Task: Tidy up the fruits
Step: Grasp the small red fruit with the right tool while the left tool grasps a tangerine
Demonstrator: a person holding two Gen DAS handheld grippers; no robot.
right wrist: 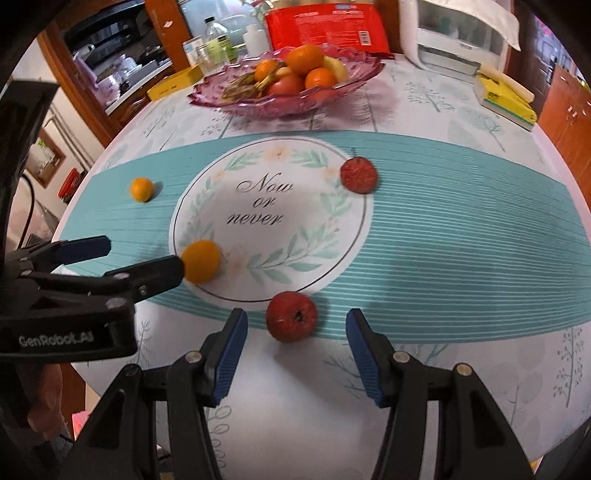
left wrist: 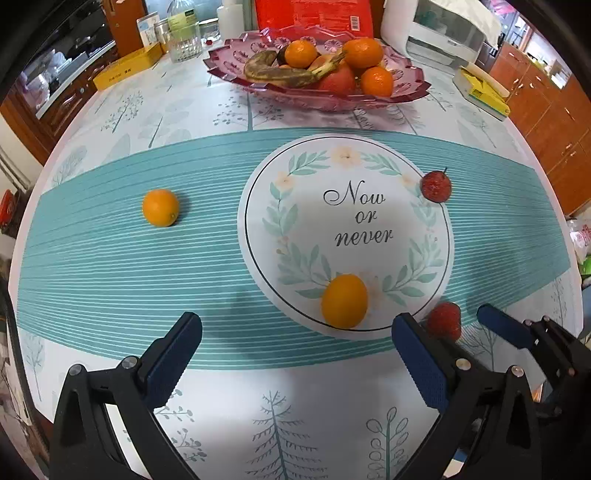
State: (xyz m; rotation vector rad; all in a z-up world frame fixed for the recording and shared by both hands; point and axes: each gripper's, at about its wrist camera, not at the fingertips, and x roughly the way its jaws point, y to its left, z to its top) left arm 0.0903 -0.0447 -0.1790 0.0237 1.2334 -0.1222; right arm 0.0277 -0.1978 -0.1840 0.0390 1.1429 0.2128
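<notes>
A pink glass fruit bowl at the far side holds oranges, a banana and red fruit. Loose on the tablecloth lie a near orange, a far orange, a near red fruit and a far red fruit. My left gripper is open and empty, just short of the near orange. My right gripper is open, with the near red fruit just ahead between its fingertips.
A yellow box and glass jars stand at the back left. A red package is behind the bowl. A white appliance and a yellow-green box sit at the back right. Wooden cabinets flank the table.
</notes>
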